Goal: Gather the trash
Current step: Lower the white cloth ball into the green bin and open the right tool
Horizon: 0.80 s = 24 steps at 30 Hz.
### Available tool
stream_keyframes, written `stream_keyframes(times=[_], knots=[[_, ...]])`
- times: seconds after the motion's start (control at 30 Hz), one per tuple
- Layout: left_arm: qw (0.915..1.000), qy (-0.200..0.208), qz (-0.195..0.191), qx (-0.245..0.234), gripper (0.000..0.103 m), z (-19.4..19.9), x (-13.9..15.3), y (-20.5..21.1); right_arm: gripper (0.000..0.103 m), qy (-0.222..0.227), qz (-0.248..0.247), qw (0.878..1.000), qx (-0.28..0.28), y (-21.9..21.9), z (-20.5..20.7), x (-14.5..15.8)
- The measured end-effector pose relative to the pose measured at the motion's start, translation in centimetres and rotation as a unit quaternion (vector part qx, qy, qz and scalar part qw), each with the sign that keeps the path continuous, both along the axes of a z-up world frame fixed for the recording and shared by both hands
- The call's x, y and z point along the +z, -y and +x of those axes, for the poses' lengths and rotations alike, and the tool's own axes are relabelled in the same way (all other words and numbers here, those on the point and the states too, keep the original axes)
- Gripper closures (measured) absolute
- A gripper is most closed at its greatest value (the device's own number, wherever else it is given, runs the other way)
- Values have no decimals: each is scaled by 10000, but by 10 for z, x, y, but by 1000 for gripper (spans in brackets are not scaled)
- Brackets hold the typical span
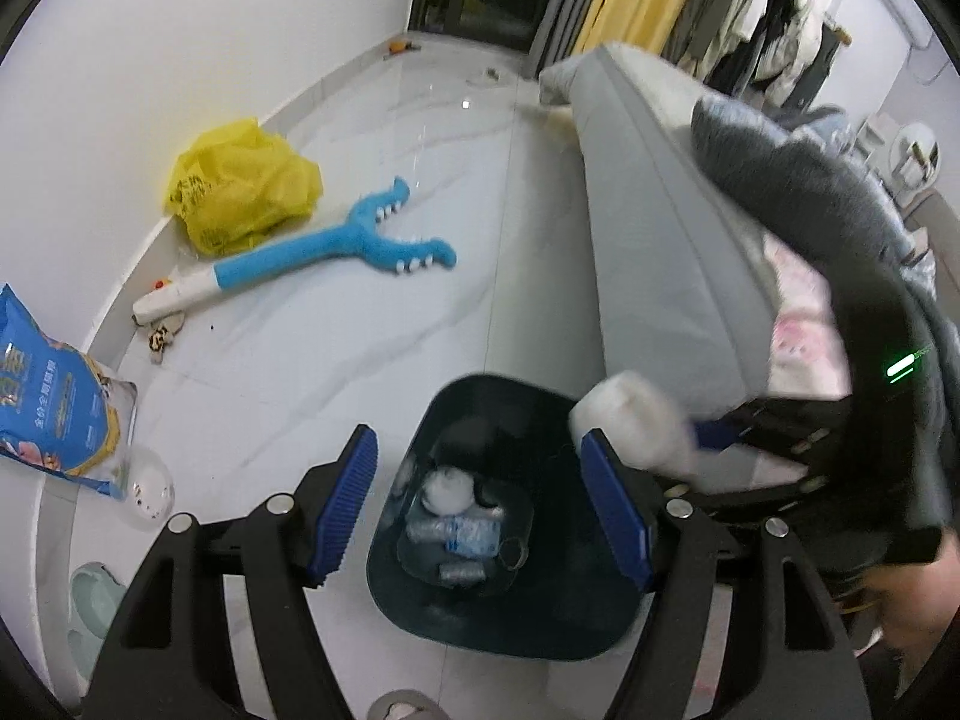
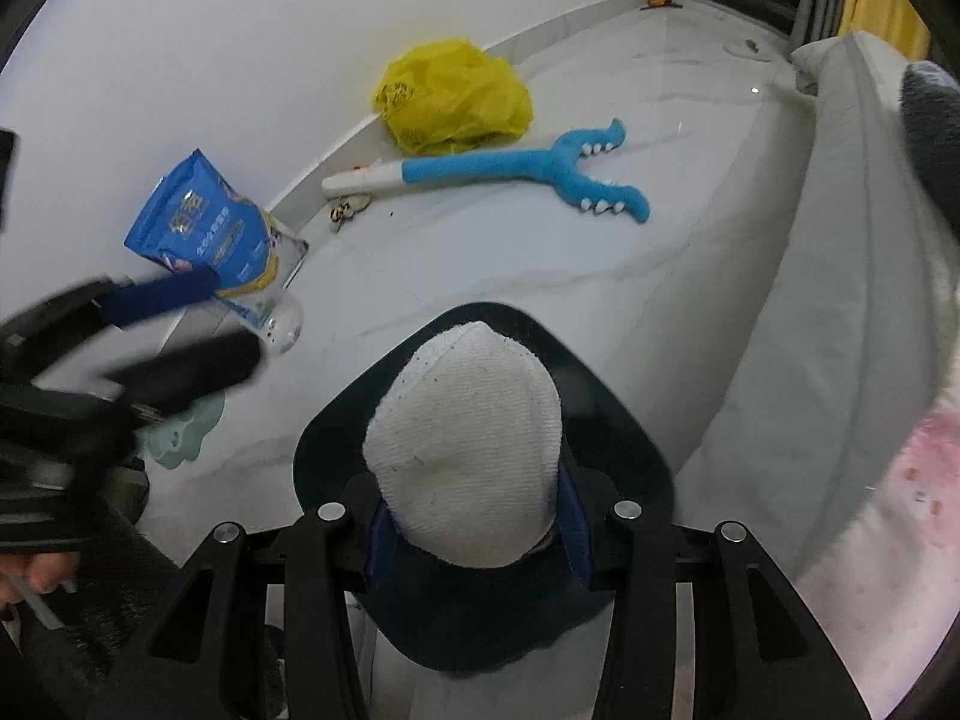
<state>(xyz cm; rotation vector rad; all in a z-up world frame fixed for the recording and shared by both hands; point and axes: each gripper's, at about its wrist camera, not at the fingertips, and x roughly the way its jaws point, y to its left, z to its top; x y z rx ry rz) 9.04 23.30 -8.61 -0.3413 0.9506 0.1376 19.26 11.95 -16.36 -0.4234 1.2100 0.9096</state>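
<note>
Left gripper (image 1: pixel 480 510) spread, empty, above the bin (image 1: pixel 576 618). Right gripper (image 2: pixel 474 525) clenched on what looks like a sock (image 2: pixel 465 444), over the bin's mouth.

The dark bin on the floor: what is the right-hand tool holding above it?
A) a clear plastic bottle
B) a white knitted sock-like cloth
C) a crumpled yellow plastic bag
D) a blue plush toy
B: in the right wrist view the right tool is shut on a white knitted sock-like cloth, right over the dark bin; the yellow plastic bag and blue plush toy lie on the floor.
</note>
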Motion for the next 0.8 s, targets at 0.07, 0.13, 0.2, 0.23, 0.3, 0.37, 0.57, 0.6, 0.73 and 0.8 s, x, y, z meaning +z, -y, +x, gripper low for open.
stream_keyframes(times=[0.07,0.13,0.2,0.23,0.3,0.37,0.57,0.6,0.73,0.8], knots=[[9999,117,13,54,33,-3,7,-3,57,-21,-100,9999,48,-4,-2,-7],[9997,232,55,76,36,-5,15,-6,57,-51,-227,9997,83,-7,-3,-15],[9992,371,72,89,37,-7,23,-8,57,-95,-349,9993,111,-8,-3,-23],[9990,421,85,100,37,-9,26,-9,57,-115,-396,9991,127,-10,-4,-27],[9984,531,123,112,37,-10,32,-10,57,-154,-468,9986,182,-12,-7,-33],[9976,665,173,107,37,-13,40,-9,57,-142,-577,9979,269,-17,-11,-40],[9951,975,84,110,37,-20,57,-11,56,-171,-892,9948,462,-29,-22,-62],[9948,1013,81,105,37,-20,60,-11,55,-164,-934,9943,483,-30,-24,-64],[9925,1176,324,54,34,-24,73,-5,51,-162,-1042,9929,553,-31,-28,-71],[9911,1247,471,12,33,-25,78,-1,45,-165,-1057,9926,575,-31,-30,-71]])
